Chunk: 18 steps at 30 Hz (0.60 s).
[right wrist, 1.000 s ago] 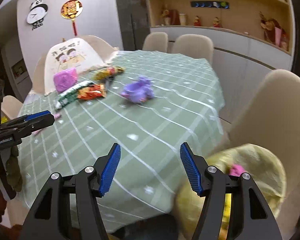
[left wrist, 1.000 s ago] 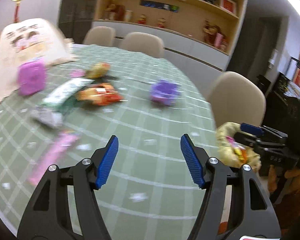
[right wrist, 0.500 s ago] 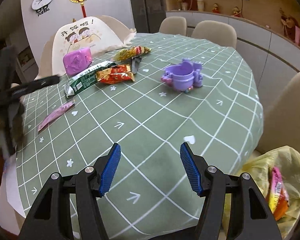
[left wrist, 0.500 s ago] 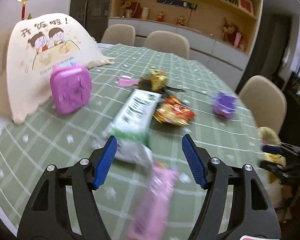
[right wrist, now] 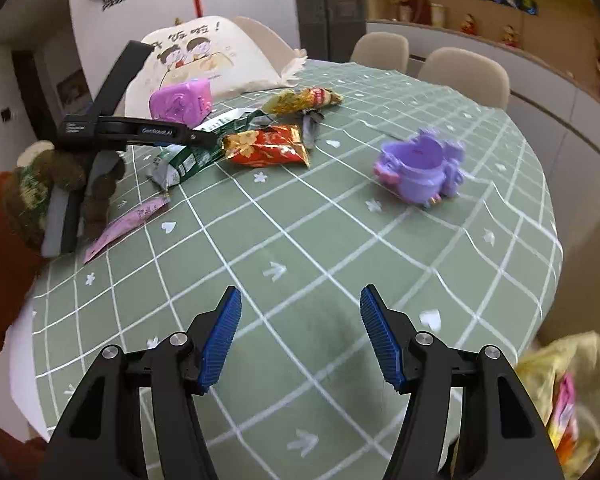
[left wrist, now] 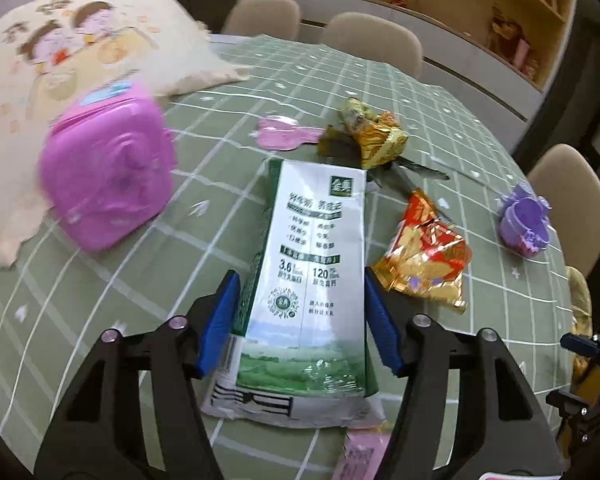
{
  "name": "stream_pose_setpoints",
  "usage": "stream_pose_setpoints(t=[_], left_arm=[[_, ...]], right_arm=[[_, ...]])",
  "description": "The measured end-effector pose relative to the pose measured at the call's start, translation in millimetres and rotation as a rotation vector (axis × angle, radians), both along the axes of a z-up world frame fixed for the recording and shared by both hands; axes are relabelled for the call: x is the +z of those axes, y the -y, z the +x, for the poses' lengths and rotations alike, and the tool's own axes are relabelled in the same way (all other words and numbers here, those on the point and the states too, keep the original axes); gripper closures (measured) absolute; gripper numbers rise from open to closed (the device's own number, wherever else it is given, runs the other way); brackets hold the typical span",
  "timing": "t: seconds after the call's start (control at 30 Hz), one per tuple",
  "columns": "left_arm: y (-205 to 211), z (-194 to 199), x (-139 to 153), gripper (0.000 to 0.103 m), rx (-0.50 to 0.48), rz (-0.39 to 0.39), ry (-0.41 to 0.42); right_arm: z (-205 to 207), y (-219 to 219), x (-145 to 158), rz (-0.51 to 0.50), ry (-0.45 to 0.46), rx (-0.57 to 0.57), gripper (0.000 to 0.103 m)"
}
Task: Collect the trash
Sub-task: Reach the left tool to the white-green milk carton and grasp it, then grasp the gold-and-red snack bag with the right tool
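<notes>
Left gripper (left wrist: pixel 300 320) is seen straddling one flattened green-and-white milk carton (left wrist: pixel 308 280) on the table (right wrist: pixel 340 240); its jaws have just been closing, yet the blue pads stand apart at the carton's edges without clearly pressing it. Right gripper (right wrist: pixel 300 336) is held over bare cloth with its jaws apart and nothing between them.

From the carton, four more pieces of trash are counted: one red-and-gold snack wrapper (left wrist: pixel 424 256) at 3 o'clock, just beside it; one yellow wrapper (left wrist: pixel 376 136) at 12 o'clock; one pink spoon-shaped piece (left wrist: pixel 280 136) at 11 o'clock; and one pink sachet (right wrist: pixel 128 222) at 6 o'clock.

One pink box (left wrist: pixel 108 176) is seen at 9 o'clock. One purple toy cup (right wrist: pixel 420 168) stands well apart at 3 o'clock; no contents can be made out.

One yellow bag (right wrist: pixel 564 392) is seen beyond the table edge, with bright wrappers inside.
</notes>
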<state>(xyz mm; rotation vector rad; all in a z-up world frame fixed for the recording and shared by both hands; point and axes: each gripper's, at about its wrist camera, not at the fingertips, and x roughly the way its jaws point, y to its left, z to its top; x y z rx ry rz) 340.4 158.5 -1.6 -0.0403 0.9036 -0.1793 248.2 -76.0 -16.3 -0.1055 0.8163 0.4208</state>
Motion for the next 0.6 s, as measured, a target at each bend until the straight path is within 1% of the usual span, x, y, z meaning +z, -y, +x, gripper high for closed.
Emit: stream_pose_setpoints(t=[0.07, 0.1, 0.17, 0.27, 0.37, 0.43, 0.53, 0.6], left_arm=[[-7, -16, 4, 0.049, 0.071, -0.004, 0.032], [-13, -22, 5, 0.049, 0.102, -0.027, 0.048], [-23, -31, 10, 0.049, 0.142, -0.059, 0.069], [-33, -36, 19, 0.049, 0.164, -0.083, 0.120], [-37, -33, 14, 0.049, 0.158, -0.103, 0.110], [-41, -29, 6, 0.049, 0.164, -0.092, 0.085], [-43, -23, 1, 0.049, 0.171, -0.108, 0.055], [-43, -23, 5, 0.049, 0.172, -0.104, 0.063]], right_arm=[[10, -11, 3, -0.015, 0.021, 0.005, 0.044], [18, -17, 7, -0.013, 0.035, 0.000, 0.044], [34, -26, 14, 0.006, 0.048, -0.020, 0.044], [70, -40, 27, 0.065, 0.077, -0.073, 0.044], [105, -49, 37, 0.137, 0.090, -0.129, 0.044], [138, -57, 41, 0.194, 0.073, -0.172, 0.044], [180, -73, 42, 0.213, 0.046, -0.213, 0.044], [207, -78, 42, 0.219, 0.029, -0.247, 0.044]])
